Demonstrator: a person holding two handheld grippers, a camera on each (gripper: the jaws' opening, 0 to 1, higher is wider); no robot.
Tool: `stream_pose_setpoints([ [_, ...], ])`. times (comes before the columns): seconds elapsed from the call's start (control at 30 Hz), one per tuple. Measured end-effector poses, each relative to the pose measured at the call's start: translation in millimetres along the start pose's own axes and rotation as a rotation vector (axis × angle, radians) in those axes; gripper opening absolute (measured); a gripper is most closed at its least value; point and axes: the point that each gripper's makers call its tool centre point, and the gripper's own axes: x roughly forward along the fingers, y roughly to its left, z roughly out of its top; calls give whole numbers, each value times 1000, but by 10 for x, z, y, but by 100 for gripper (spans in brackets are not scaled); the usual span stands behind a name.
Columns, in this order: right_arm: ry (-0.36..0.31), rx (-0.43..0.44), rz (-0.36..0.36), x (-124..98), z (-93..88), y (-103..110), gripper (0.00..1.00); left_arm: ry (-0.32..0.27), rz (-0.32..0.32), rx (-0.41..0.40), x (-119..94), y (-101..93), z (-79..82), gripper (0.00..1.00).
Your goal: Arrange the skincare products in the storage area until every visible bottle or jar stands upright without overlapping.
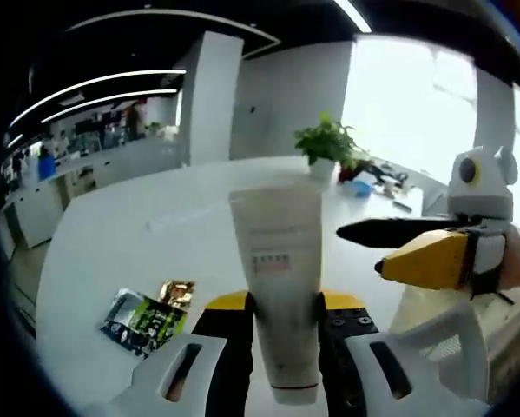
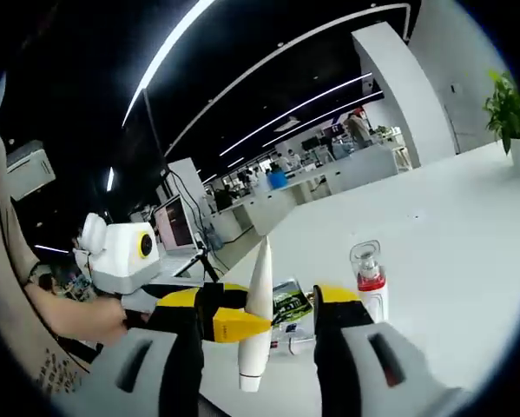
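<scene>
Cream tube pinched in the left gripper, held up over the white table

In the left gripper view, the left gripper [image 1: 281,326] is clenched on the cream tube [image 1: 279,291], cap end down between the 2 jaws, flat crimped end pointing away over the white table [image 1: 112,234]; the right gripper [image 1: 368,248] reaches in from the right, its dark and yellow jaws close together, though I cannot tell whether they are fully closed. Down on the table left of the tube lie a green-and-black sachet [image 1: 144,321] and a gold sachet [image 1: 176,291], touching. In the right gripper view the same tube [image 2: 258,317] shows edge-on, gripped by the yellow-tipped left gripper [image 2: 233,326], and a small clear bottle with a red band [image 2: 369,278] stands upright on the table, near the right gripper's [image 2: 260,334] right-hand jaw. A potted plant [image 1: 326,148] sits at the far edge
</scene>
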Motion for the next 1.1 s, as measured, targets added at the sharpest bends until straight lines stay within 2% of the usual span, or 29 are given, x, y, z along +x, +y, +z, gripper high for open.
stream_pose_setpoints([
  [0.33, 30, -12, 34, 117, -13, 83, 37, -12, -5, 56, -165, -191, -2, 24],
  [0.47, 59, -17, 51, 142, -84, 145, 30, -13, -2, 75, -210, -243, -15, 25],
  [0.73, 88, 0, 7, 122, -164, 118, 19, -2, -5, 104, -210, -342, -47, 25],
  [0.77, 88, 3, 10, 120, -168, 126, 15, -1, -4, 104, -211, -344, -52, 25],
  [0.97, 92, -5, 1, 89, -176, 156, 10, -3, -18, 104, -214, -375, -73, 27],
  [1.1, 90, 26, 21, 56, -178, 130, 9, -2, -55, 107, -218, -416, -76, 29],
])
